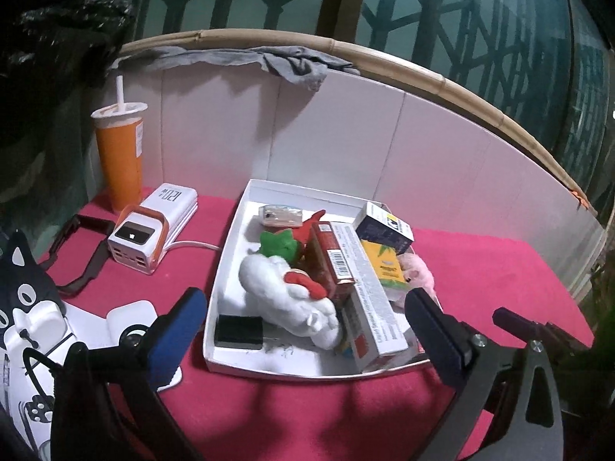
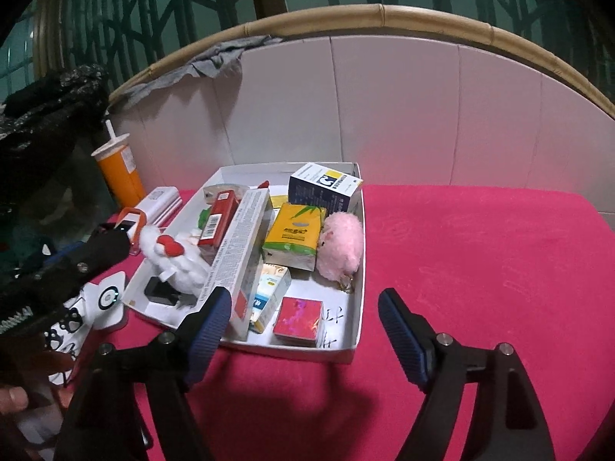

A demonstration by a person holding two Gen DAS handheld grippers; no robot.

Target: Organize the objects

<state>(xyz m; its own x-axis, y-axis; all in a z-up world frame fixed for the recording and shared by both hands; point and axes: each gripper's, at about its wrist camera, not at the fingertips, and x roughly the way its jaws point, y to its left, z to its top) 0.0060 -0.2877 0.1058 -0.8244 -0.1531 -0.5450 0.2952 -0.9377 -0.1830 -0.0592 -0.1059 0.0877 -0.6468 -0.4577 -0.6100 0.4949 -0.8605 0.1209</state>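
The white tray [image 2: 355, 349] on the red cloth [image 2: 480, 269] holds a white plush toy [image 1: 292, 307], a pink fluffy toy [image 2: 342, 246], a yellow tissue pack [image 2: 294, 236] and a long box [image 2: 242, 242]. Both tongs hang near the tray's front edge, left gripper [image 1: 307, 330] and right gripper [image 2: 303, 330] spread wide, pinching nothing.

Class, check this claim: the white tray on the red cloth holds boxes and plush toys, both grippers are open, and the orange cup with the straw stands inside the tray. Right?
Not quite. The orange cup stands outside the white tray, to its left beside the power bank, as the left wrist view shows. The rest holds: left gripper and right gripper are open.
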